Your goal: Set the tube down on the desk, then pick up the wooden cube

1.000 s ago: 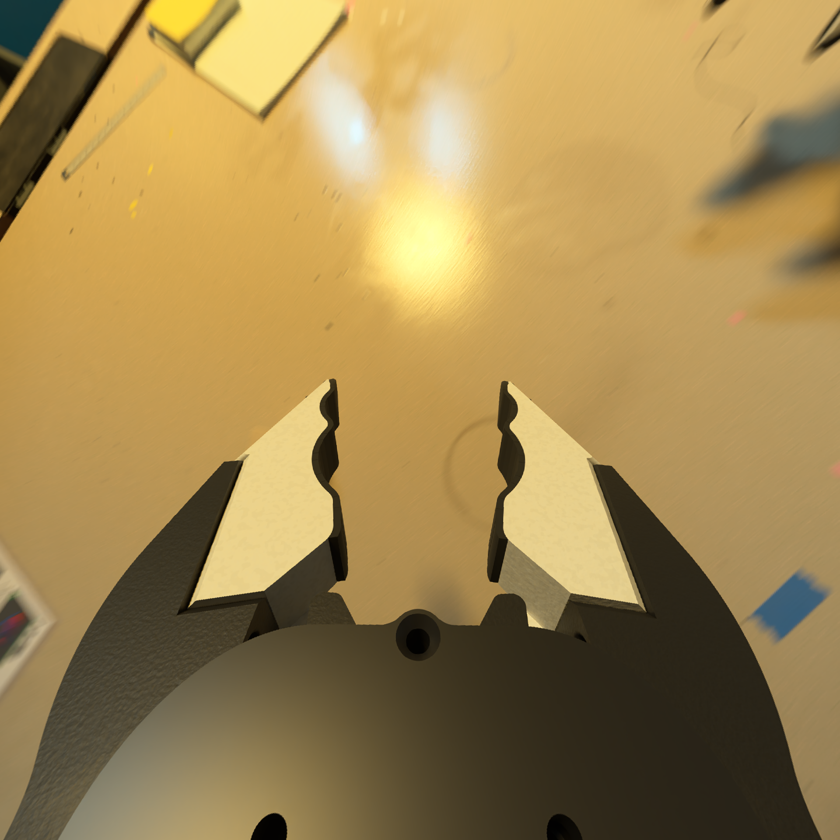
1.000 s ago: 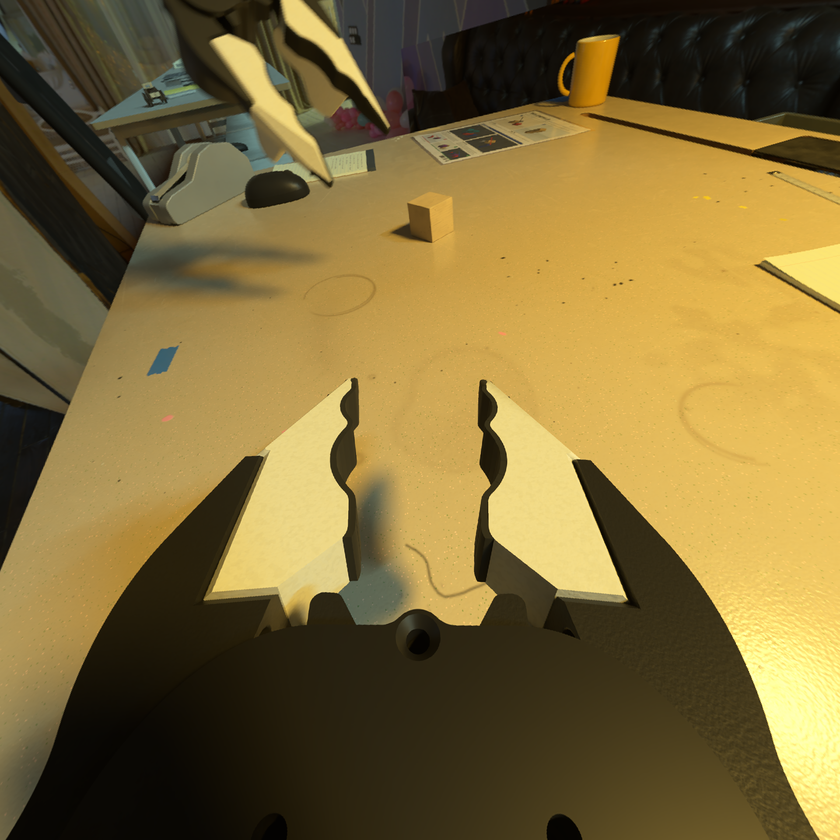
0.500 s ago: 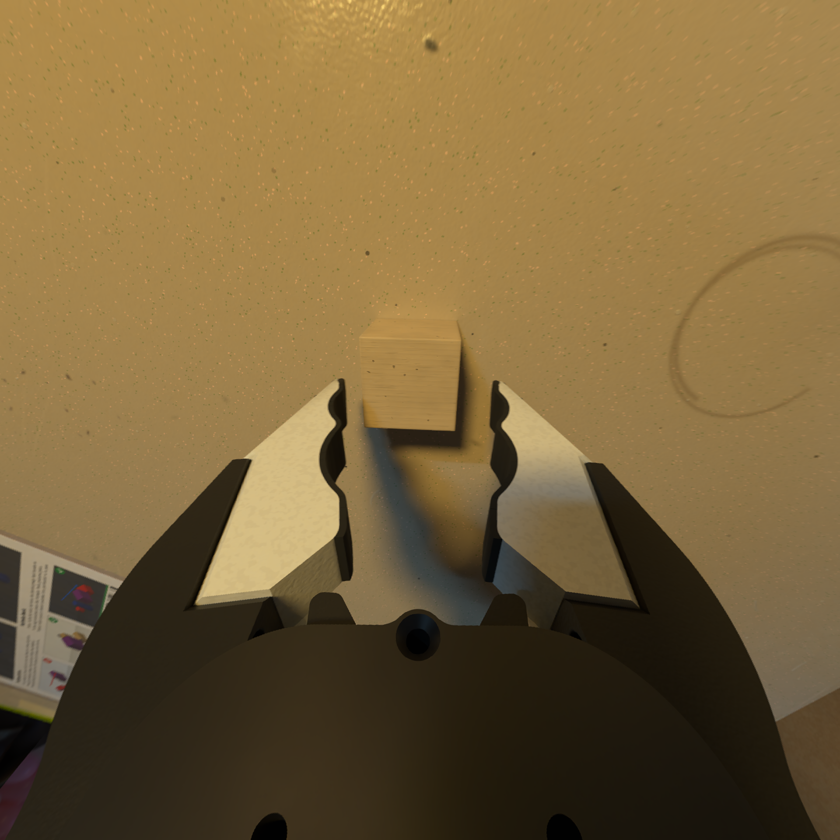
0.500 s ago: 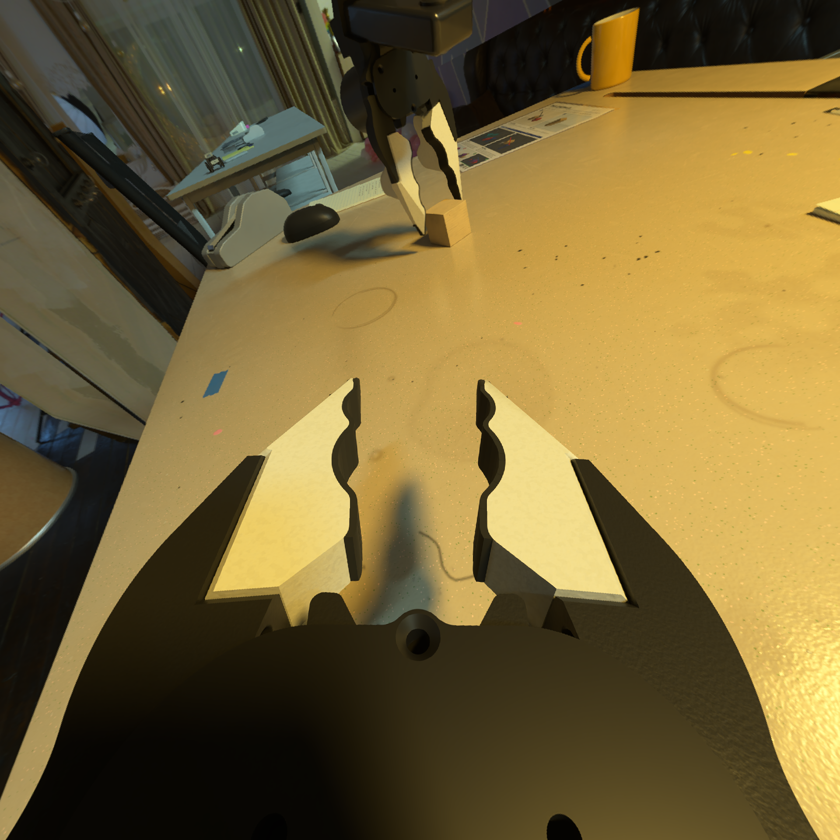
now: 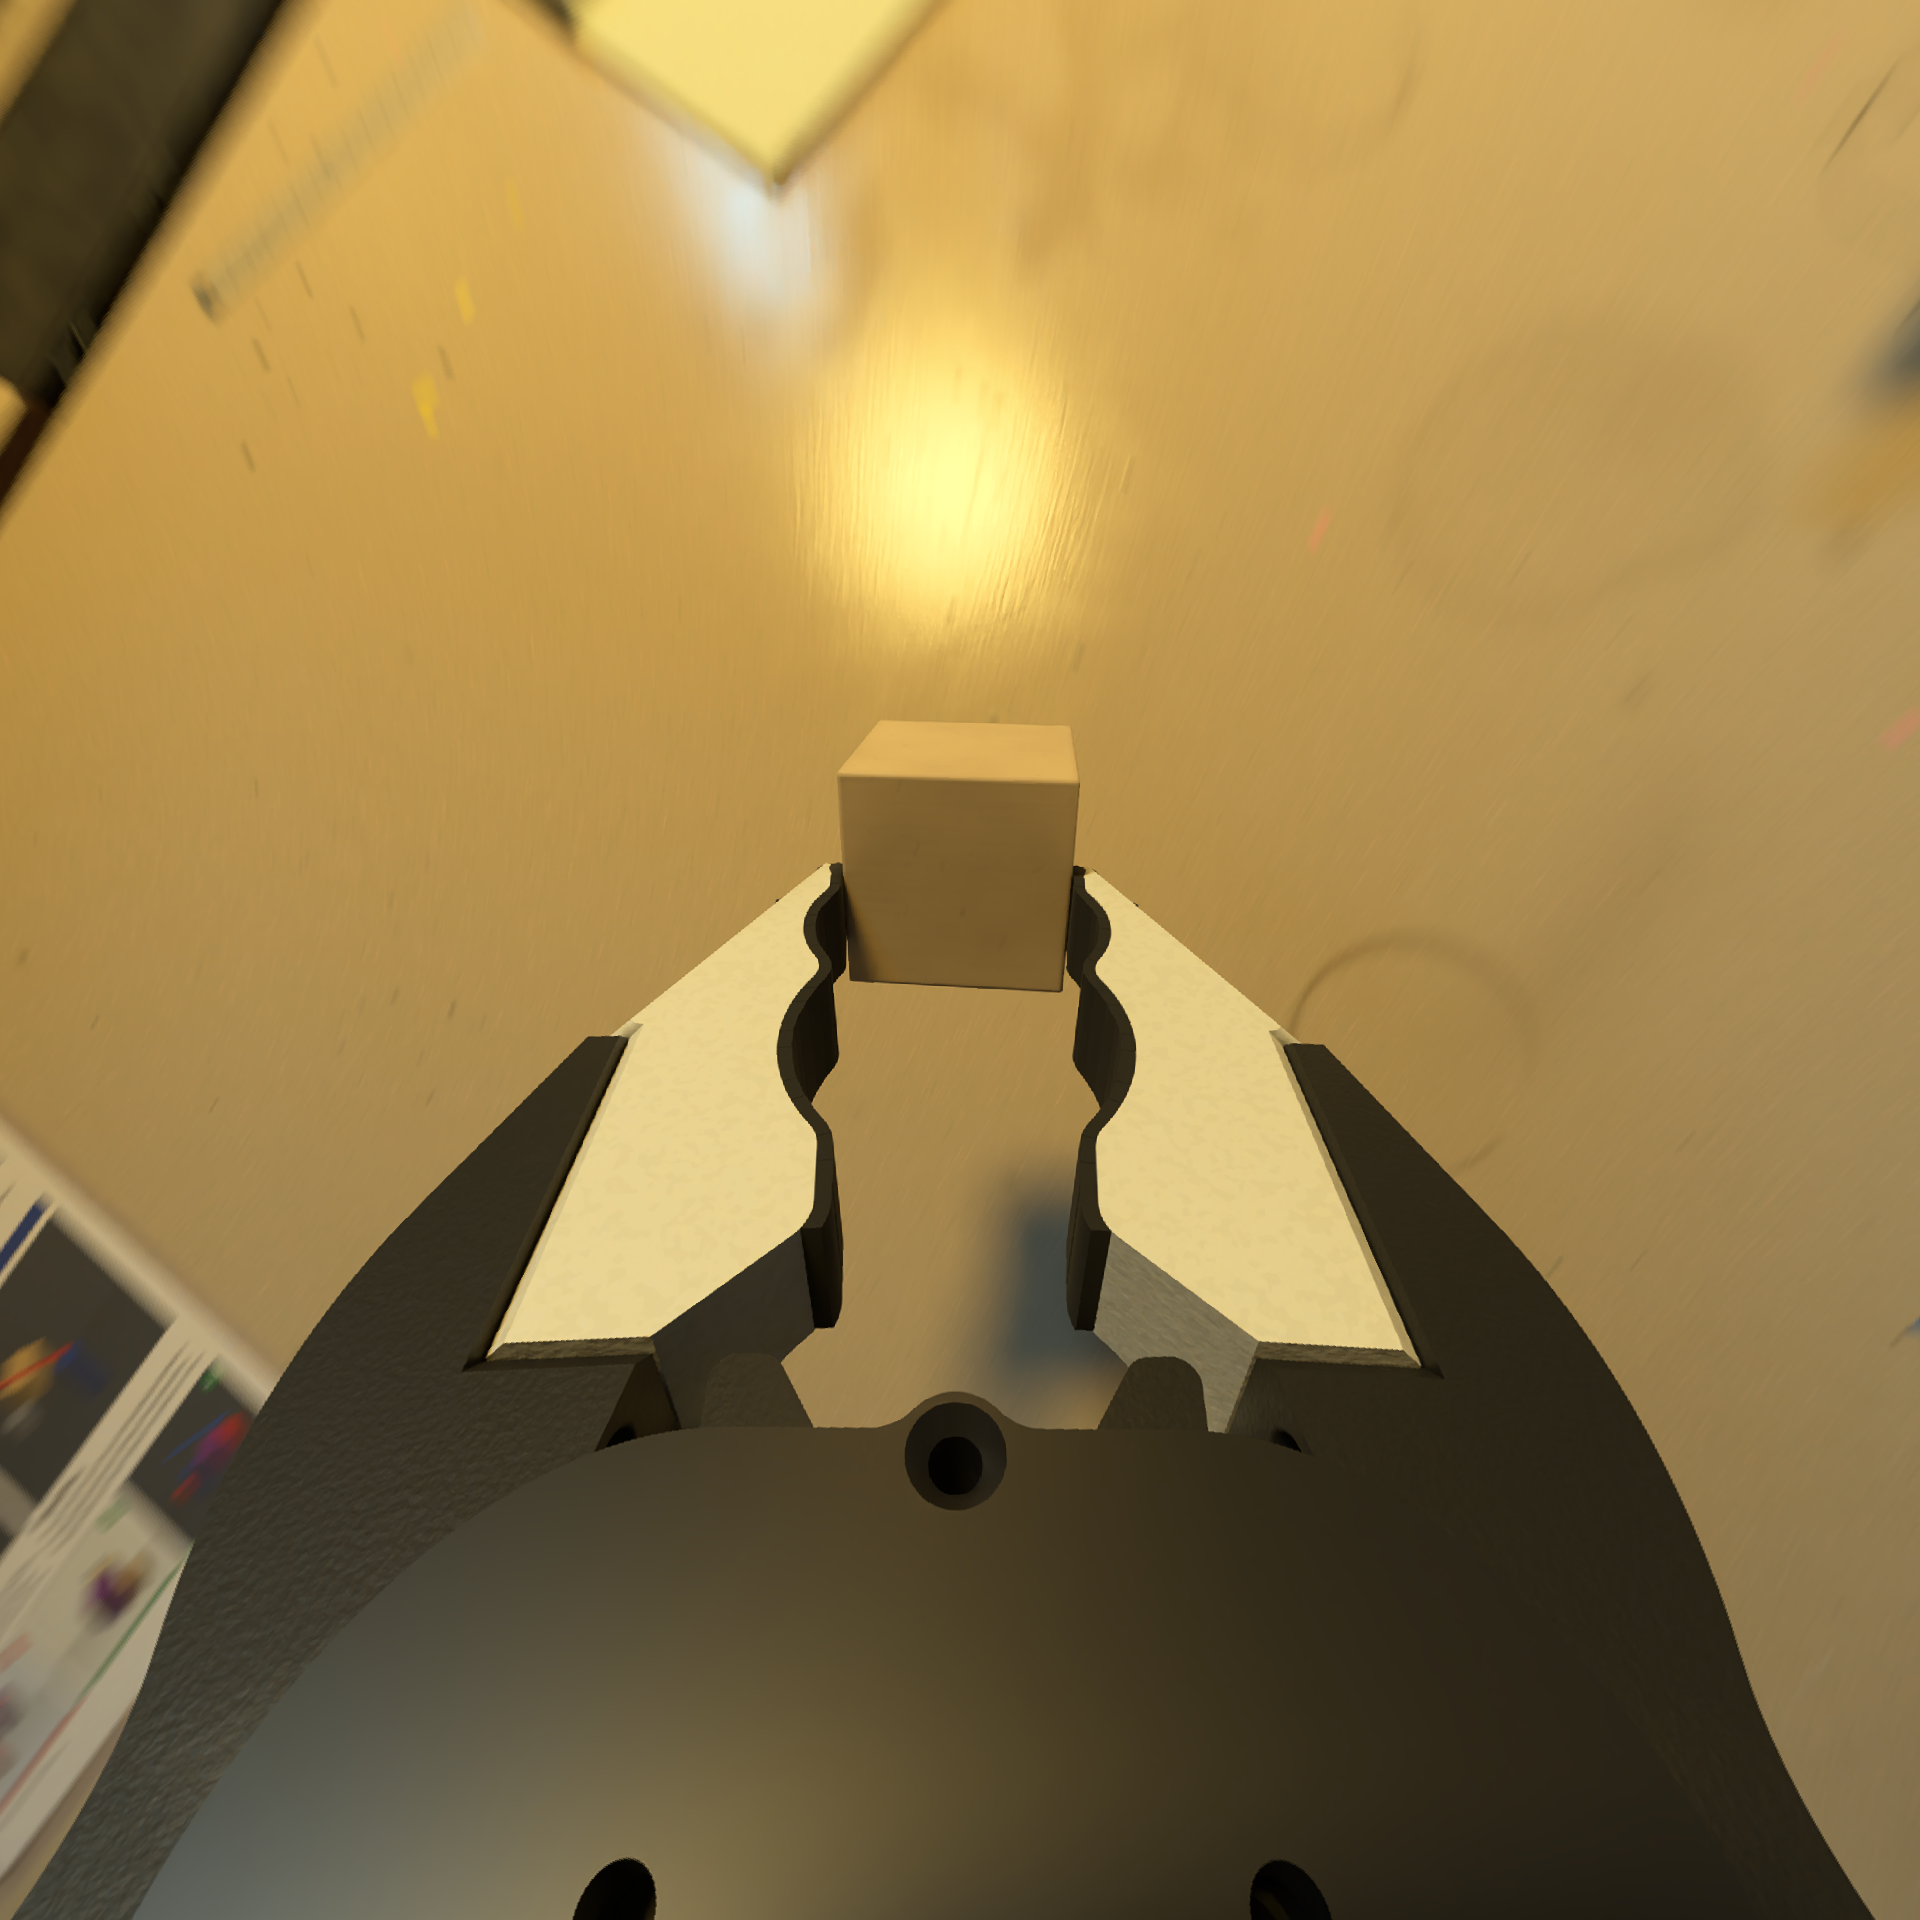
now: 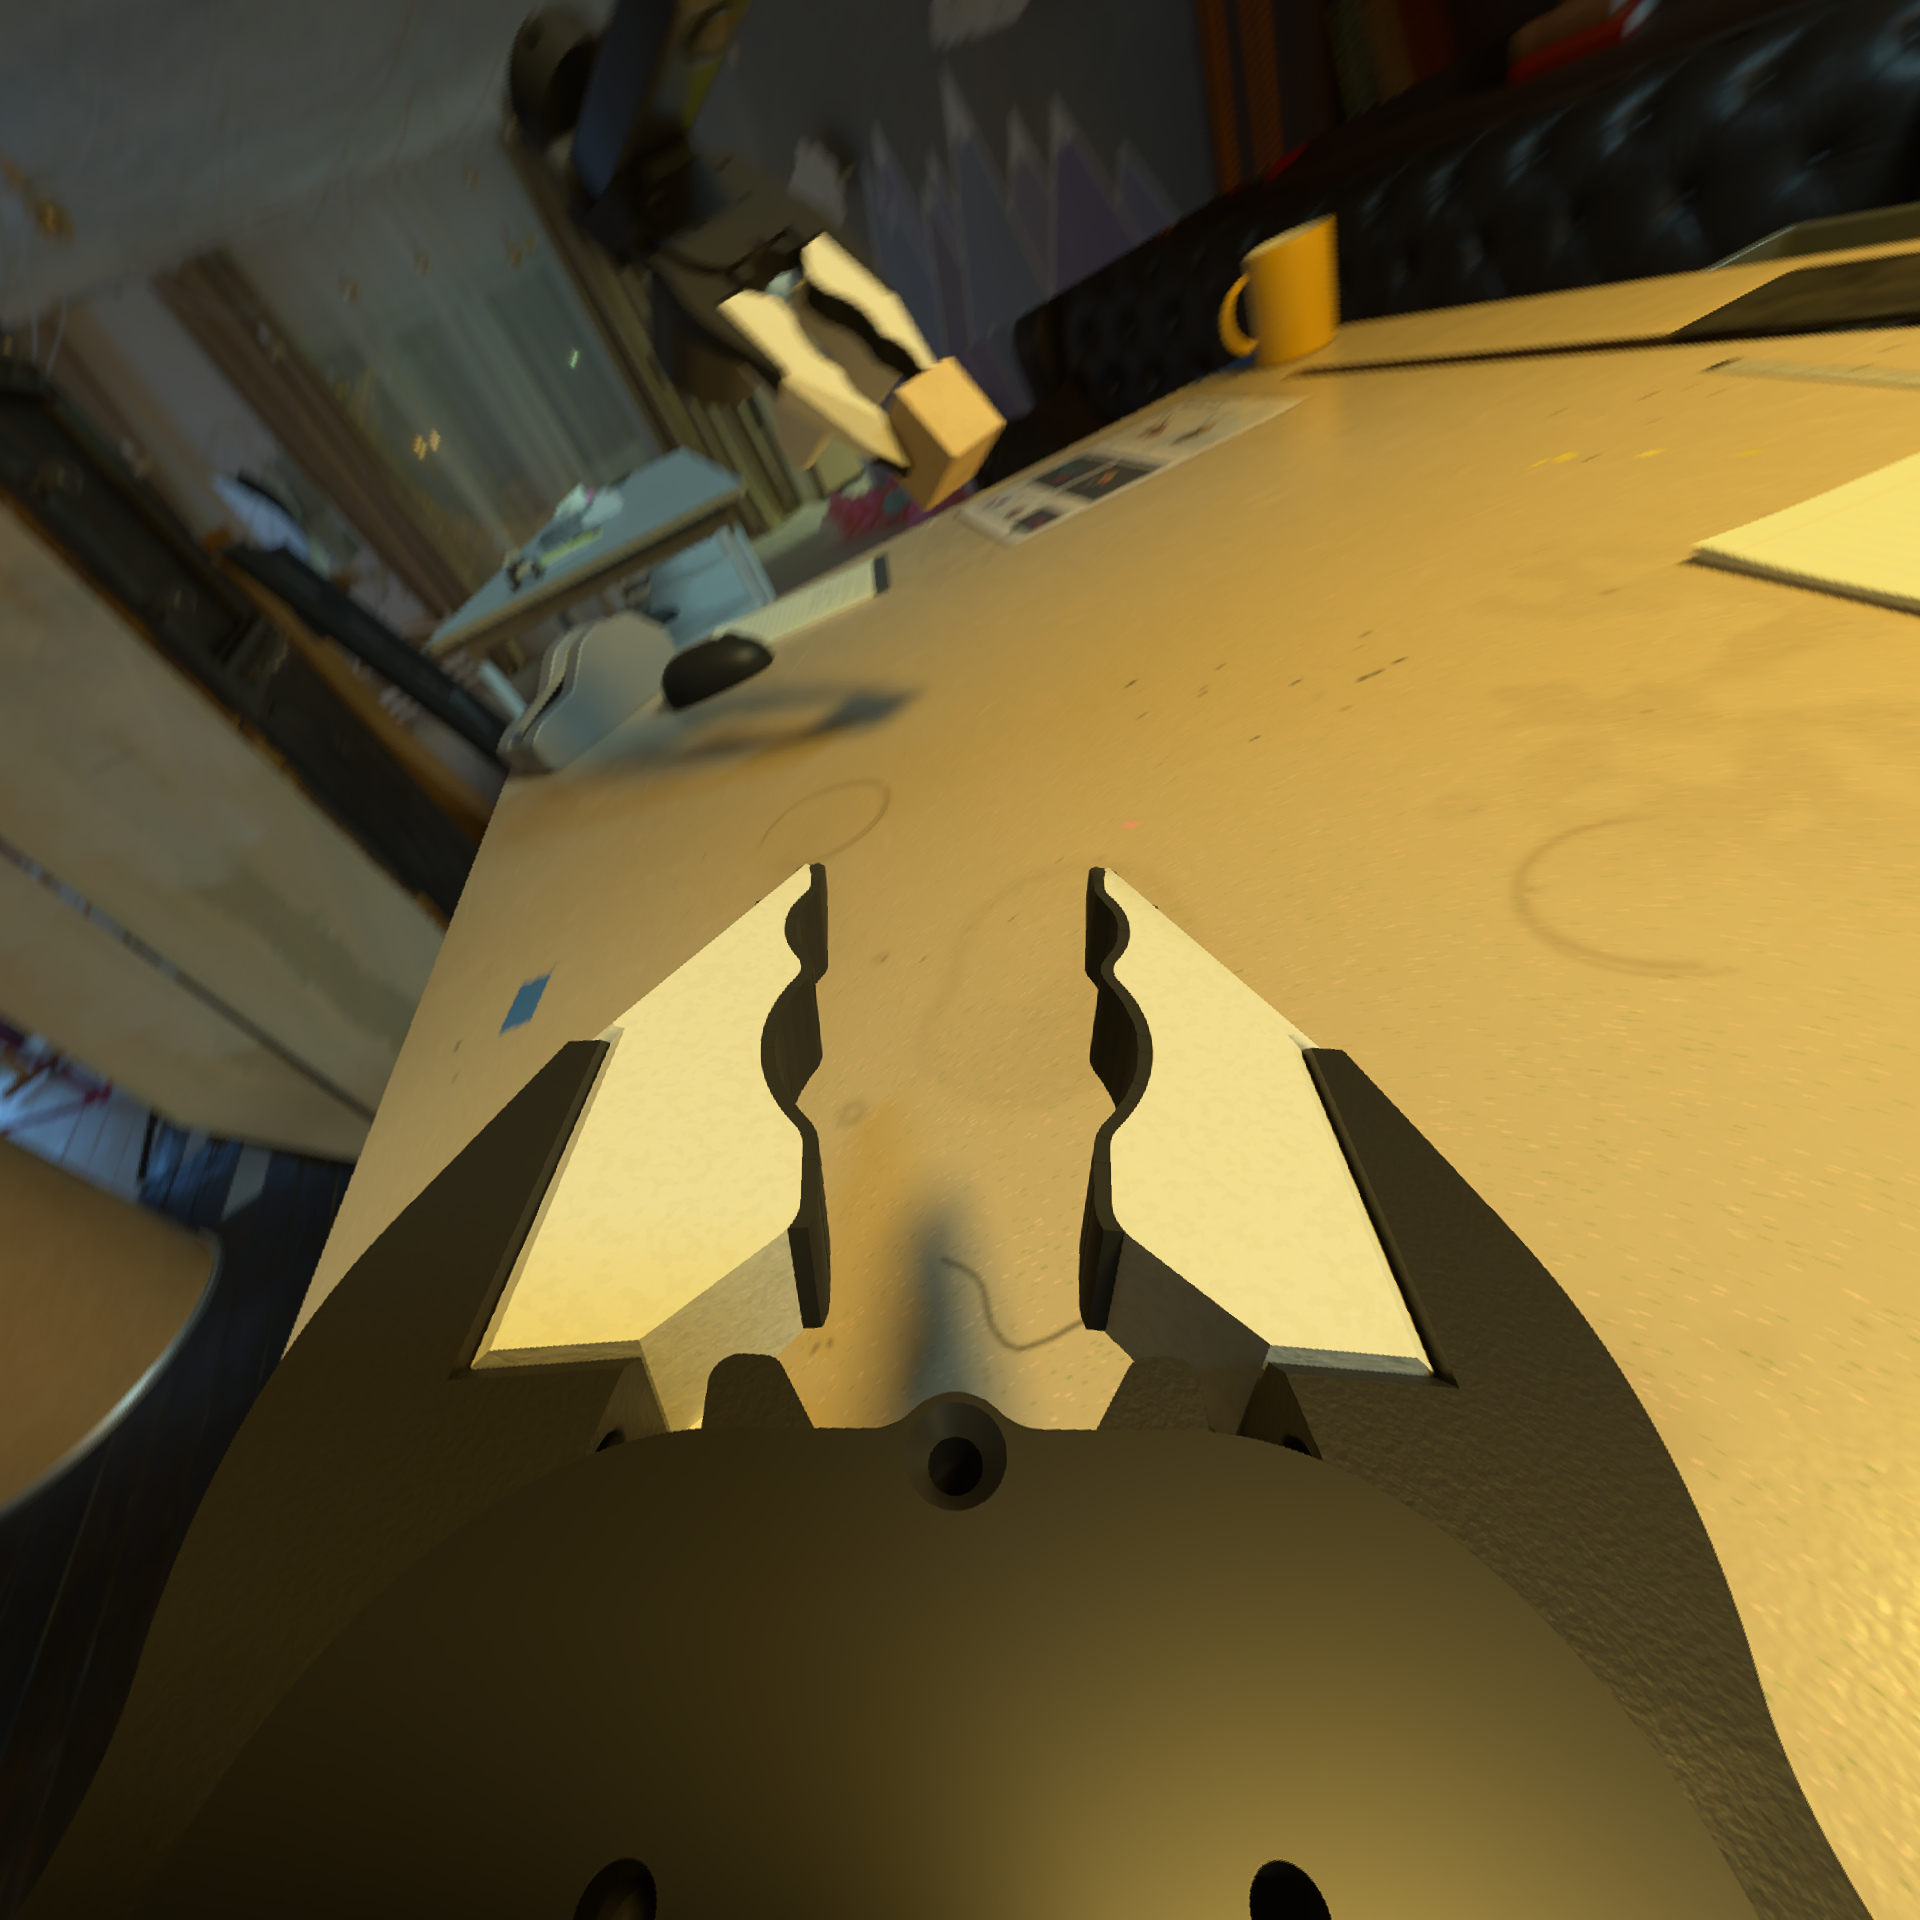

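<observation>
My left gripper (image 5: 956, 883) is shut on the wooden cube (image 5: 956, 862), a small pale block pinched between the fingertips and held well above the desk (image 5: 416, 727). In the right wrist view the left gripper (image 6: 894, 405) shows far off, tilted, with the cube (image 6: 945, 426) in the air over the desk's far edge. My right gripper (image 6: 956, 883) is open and empty, low over the desk (image 6: 1351, 779). No tube shows in either view.
A yellow mug (image 6: 1288, 291), a printed sheet (image 6: 1122, 468), a black mouse (image 6: 717, 665) and a grey tape dispenser (image 6: 582, 696) sit along the far edge. A pale notepad (image 6: 1829, 540) lies at the right. A notepad (image 5: 748, 62) shows below the left gripper.
The left gripper came down around the cube, closed on it and lifted it off the desk. The right gripper stayed open and tilted a little.
</observation>
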